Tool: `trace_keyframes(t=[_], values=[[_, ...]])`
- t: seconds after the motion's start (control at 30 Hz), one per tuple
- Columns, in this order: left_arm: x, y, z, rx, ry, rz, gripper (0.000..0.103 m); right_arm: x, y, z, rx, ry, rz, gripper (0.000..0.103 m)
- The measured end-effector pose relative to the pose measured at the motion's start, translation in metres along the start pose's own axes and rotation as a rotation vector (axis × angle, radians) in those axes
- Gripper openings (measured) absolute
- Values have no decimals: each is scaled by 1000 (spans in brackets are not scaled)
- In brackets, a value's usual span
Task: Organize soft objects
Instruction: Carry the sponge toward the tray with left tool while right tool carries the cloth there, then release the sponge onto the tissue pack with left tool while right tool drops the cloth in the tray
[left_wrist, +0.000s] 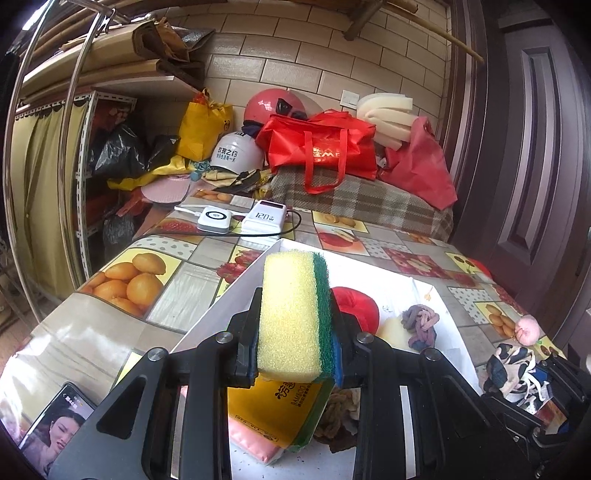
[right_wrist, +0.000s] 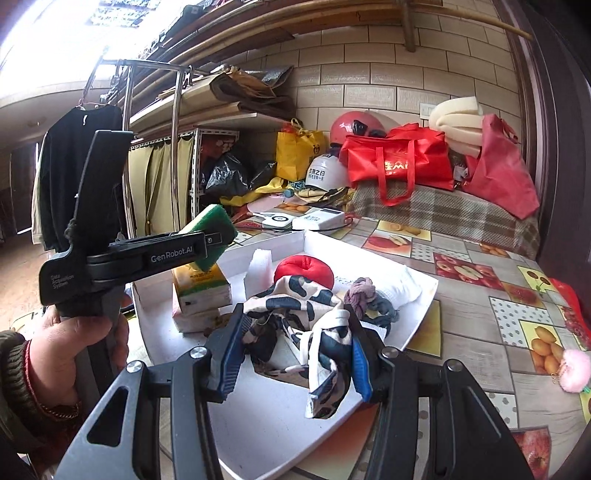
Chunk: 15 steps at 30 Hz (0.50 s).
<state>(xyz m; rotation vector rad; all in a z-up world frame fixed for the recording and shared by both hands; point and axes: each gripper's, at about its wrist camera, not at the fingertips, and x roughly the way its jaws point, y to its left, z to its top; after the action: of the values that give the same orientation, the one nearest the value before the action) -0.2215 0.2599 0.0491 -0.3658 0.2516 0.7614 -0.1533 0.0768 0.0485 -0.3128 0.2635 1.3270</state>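
My left gripper (left_wrist: 295, 314) squeezes the sponge (left_wrist: 293, 314) by its flat sides above the tray (right_wrist: 424, 295), light and springy, while my right gripper (right_wrist: 295, 339) pinches the limp cloth (right_wrist: 317, 332), which I judge sags and needs a bunched fold.

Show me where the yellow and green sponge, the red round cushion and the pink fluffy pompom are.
yellow and green sponge (left_wrist: 291, 314), left wrist view, yellow foam face.
red round cushion (right_wrist: 304, 271), right wrist view, top.
pink fluffy pompom (right_wrist: 574, 369), right wrist view, centre.
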Motion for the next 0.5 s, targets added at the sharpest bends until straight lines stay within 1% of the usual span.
trace_keyframes(t=[0.17, 0.4, 0.5], values=[[0, -4, -1, 26, -6, 3, 28, 12, 2, 4, -2, 16, -4, 50], [0, -6, -1, 29, -4, 8, 28, 28, 3, 10, -19, 31, -26, 50], [-1, -10, -2, 49, -8, 17, 28, 32, 0, 12, -3, 37, -34, 50]])
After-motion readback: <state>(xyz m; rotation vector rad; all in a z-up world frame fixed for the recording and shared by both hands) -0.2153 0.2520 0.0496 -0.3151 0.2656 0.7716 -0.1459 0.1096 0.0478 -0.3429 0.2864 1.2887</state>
